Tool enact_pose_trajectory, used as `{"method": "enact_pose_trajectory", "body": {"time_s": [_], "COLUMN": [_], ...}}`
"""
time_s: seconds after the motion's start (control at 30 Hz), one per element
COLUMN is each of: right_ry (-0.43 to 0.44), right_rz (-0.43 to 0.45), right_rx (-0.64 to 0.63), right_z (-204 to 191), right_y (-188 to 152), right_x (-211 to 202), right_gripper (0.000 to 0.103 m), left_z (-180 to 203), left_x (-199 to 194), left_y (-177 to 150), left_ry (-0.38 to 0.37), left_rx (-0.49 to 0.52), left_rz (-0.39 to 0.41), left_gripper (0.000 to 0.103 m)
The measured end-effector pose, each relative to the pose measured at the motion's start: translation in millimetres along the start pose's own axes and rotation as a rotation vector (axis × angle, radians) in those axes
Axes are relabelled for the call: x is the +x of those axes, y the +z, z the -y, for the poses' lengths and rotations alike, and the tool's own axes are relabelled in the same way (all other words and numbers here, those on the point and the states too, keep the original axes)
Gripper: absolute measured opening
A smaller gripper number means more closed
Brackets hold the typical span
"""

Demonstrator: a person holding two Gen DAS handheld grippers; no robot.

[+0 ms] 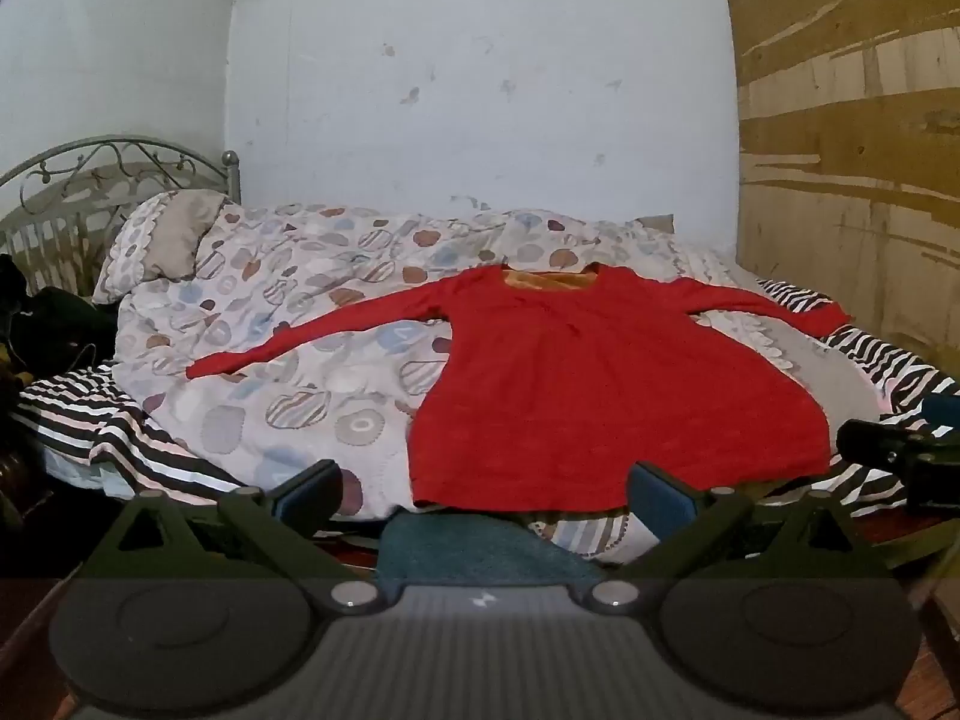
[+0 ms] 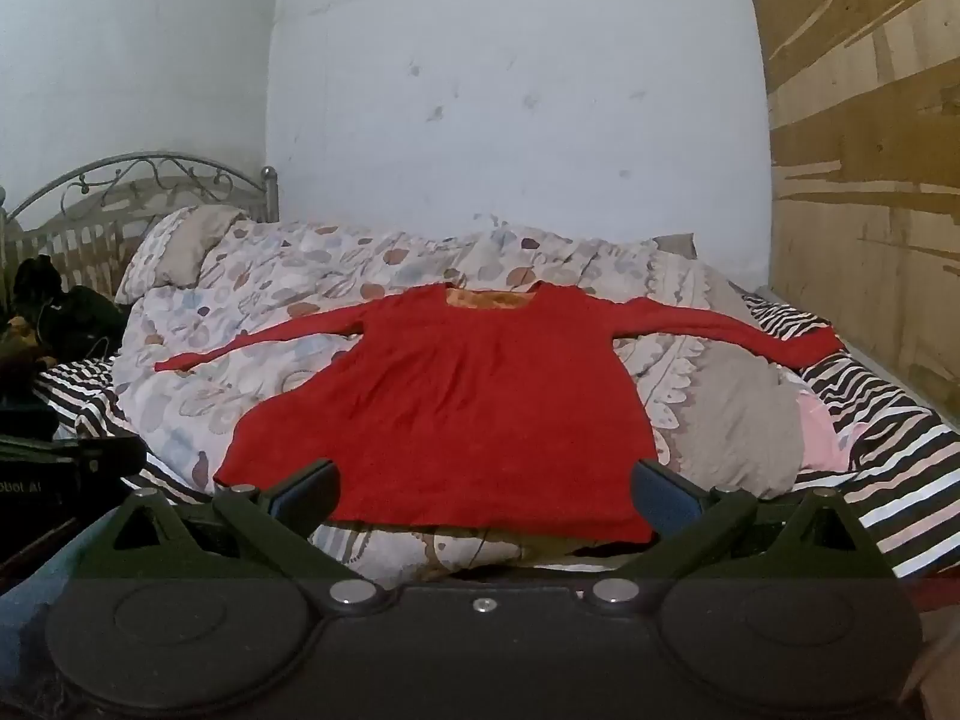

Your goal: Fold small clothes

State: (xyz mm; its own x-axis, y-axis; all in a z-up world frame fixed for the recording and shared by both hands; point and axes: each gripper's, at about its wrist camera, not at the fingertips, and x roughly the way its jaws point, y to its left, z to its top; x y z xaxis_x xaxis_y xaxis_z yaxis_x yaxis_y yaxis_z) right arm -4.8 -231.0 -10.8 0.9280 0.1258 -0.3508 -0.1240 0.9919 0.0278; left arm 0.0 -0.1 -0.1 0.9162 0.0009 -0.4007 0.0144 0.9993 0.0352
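A small red long-sleeved dress (image 1: 600,384) (image 2: 456,408) lies flat and face up on the patterned quilt (image 1: 288,324) (image 2: 252,312), both sleeves spread out sideways, neckline toward the wall. My left gripper (image 1: 483,489) is open, short of the dress's hem, with nothing between its fingers. My right gripper (image 2: 483,489) is open too, level with the hem's near edge and holding nothing. In the left wrist view the right gripper (image 1: 900,456) shows at the right edge. In the right wrist view the left gripper (image 2: 66,468) shows at the left edge.
The quilt covers a bed with a black-and-white striped sheet (image 2: 888,432). A pillow (image 1: 162,240) leans on the metal headboard (image 1: 114,168) at the left. Dark items (image 2: 54,318) sit by the headboard. A white wall is behind, a wooden panel (image 2: 870,150) at the right.
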Motion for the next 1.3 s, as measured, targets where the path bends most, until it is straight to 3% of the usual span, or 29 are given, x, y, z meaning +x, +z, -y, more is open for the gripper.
{"method": "enact_pose_trajectory", "body": {"time_s": [1.3], "right_ry": [0.006], "right_rz": [-0.01], "right_rx": [0.001], "right_z": [-2.2], "right_y": [-1.2], "right_x": [-1.2], "right_gripper": [0.103], "left_z": [-1.7], "left_x": [-1.2], "left_y": [-2.8], "left_ry": [-0.001], "left_rx": [0.0], "left_rz": [-0.009], "left_gripper": [0.103]}}
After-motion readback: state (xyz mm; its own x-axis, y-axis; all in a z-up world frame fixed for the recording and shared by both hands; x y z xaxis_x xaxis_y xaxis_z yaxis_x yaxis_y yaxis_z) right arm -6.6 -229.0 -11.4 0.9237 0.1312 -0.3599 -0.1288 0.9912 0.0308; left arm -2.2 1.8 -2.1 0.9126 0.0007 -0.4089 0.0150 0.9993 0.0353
